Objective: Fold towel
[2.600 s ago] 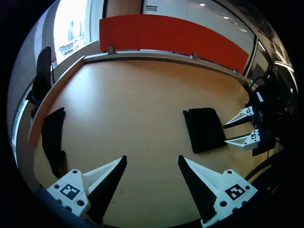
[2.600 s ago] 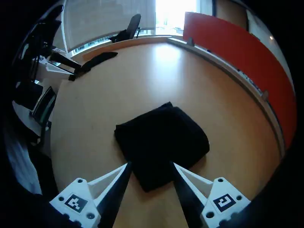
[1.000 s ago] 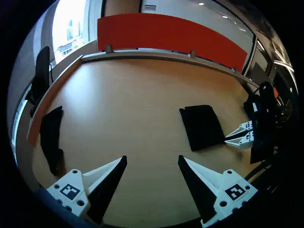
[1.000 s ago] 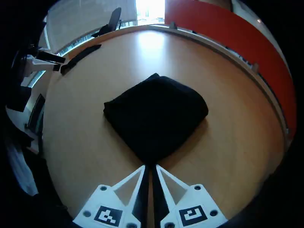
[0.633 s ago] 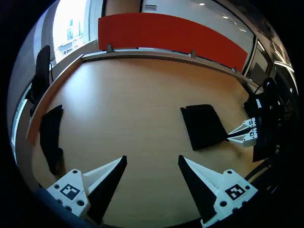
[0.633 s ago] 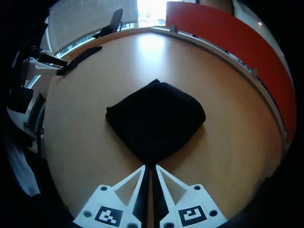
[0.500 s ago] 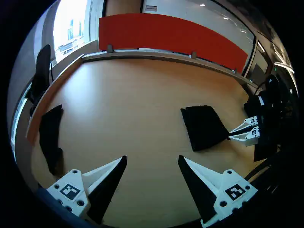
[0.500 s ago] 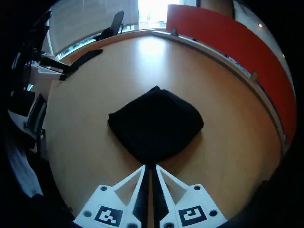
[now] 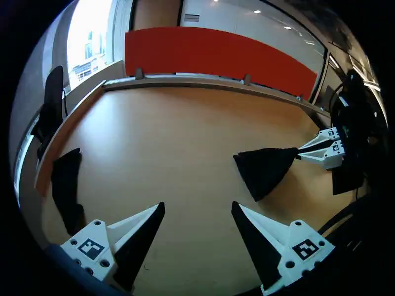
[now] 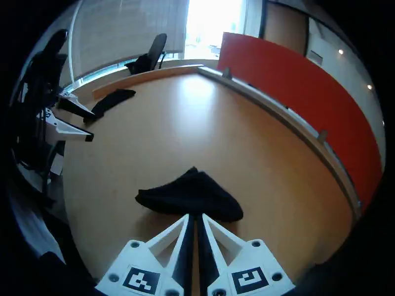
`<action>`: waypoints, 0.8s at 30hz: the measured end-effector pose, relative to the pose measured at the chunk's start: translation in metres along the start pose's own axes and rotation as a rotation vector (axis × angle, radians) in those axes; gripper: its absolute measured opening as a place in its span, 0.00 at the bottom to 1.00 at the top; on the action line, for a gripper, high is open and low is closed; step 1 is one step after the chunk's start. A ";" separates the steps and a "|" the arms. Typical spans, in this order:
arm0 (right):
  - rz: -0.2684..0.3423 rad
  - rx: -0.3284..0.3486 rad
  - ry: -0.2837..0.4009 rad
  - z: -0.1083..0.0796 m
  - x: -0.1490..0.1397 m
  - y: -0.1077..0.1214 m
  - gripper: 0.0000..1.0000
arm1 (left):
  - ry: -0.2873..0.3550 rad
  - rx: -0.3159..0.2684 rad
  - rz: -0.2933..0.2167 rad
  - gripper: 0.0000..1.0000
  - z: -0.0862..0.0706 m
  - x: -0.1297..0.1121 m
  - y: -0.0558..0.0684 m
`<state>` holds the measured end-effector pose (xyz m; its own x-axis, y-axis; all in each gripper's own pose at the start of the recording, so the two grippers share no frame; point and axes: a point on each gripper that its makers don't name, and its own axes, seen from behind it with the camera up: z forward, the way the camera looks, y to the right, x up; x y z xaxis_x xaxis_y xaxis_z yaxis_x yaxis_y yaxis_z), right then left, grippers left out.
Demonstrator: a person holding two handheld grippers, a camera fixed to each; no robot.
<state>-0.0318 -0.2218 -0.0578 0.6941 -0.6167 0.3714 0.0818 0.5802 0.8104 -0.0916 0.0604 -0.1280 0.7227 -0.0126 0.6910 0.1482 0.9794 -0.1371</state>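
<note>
At the tips of the right tool (image 10: 196,216), a corner of the black towel (image 10: 190,197) is pinched and raised off the desk (image 10: 207,123); the left tool (image 9: 197,205) hangs spread, well apart.

Wide, light wooden table (image 9: 173,138), edged by a raised lip along its far and left sides. In the left gripper view, bears a black towel (image 9: 264,167) at the right, one end raised off the wood. Carries a dark cloth (image 9: 66,187) by the left edge, well apart.
</note>
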 end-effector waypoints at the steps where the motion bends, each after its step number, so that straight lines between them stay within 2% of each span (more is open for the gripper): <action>1: -0.008 -0.003 0.010 -0.001 0.007 0.002 0.05 | 0.005 0.000 0.002 1.00 -0.001 0.002 0.000; 8: -0.053 -0.031 0.089 -0.017 0.061 0.018 0.05 | 0.036 -0.010 0.010 1.00 -0.005 0.017 0.001; 14: -0.060 -0.068 0.145 -0.036 0.096 0.038 0.05 | 0.052 -0.021 0.021 1.00 -0.007 0.025 0.004; 18: -0.051 -0.094 0.162 -0.046 0.106 0.051 0.05 | 0.059 -0.028 0.030 1.00 -0.007 0.029 0.008; 24: -0.031 -0.133 0.163 -0.058 0.105 0.075 0.05 | 0.069 -0.037 0.036 1.00 -0.006 0.035 0.013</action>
<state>0.0887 -0.2117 0.0155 0.7957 -0.5469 0.2605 0.1909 0.6344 0.7490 -0.0599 0.0714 -0.1098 0.7725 0.0071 0.6349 0.1455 0.9714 -0.1878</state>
